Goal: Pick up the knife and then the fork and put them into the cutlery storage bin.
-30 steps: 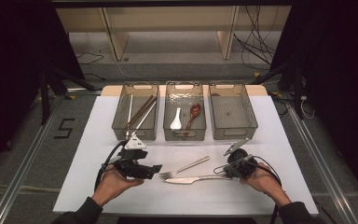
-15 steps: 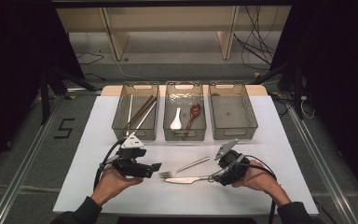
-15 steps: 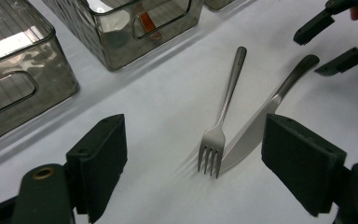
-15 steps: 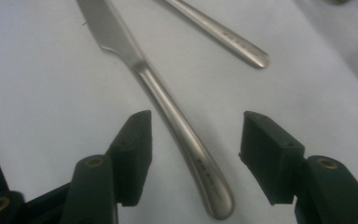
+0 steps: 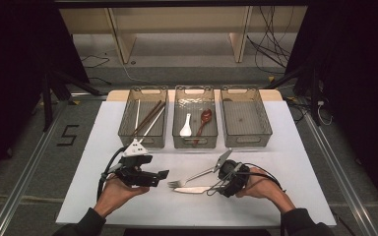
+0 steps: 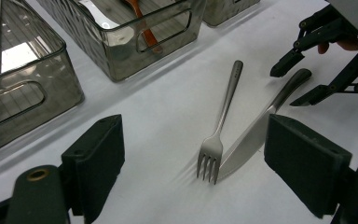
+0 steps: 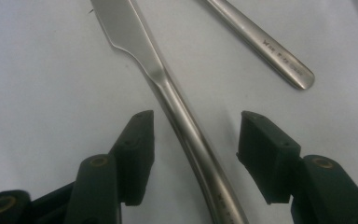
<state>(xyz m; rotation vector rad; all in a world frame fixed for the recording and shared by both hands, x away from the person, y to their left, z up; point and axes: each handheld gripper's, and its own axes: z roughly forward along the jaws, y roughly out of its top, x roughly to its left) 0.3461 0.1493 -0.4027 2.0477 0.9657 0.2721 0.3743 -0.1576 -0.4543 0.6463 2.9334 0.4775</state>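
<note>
A steel fork [image 5: 193, 177] and a steel knife [image 5: 192, 189] lie side by side on the white table [image 5: 285, 162], between my two grippers. The left gripper [image 5: 162, 177] rests at the left and points at the fork's tines [image 6: 208, 163]. Its jaws have just been opening a little further and stand open with nothing between them [image 6: 191, 140]. The right gripper [image 5: 216, 187] reaches in from the right and straddles the knife handle [image 7: 186, 135]. Its jaws [image 7: 193, 140] have just been closing a little. Gaps show on both sides of the handle. The fork handle [image 7: 270, 46] lies just beyond.
Three clear bins stand in a row behind the cutlery. The left bin [image 5: 123, 129] holds chopsticks, the middle bin [image 5: 195, 143] holds a white spoon [image 5: 186, 129] and a brown spoon [image 5: 204, 118], and the right bin [image 5: 246, 140] has nothing in it. Black cables trail from both grippers.
My right gripper has moved left up to the knife handle, and its jaws, shut a second ago, now stand apart around it. The left hand has stayed put.
</note>
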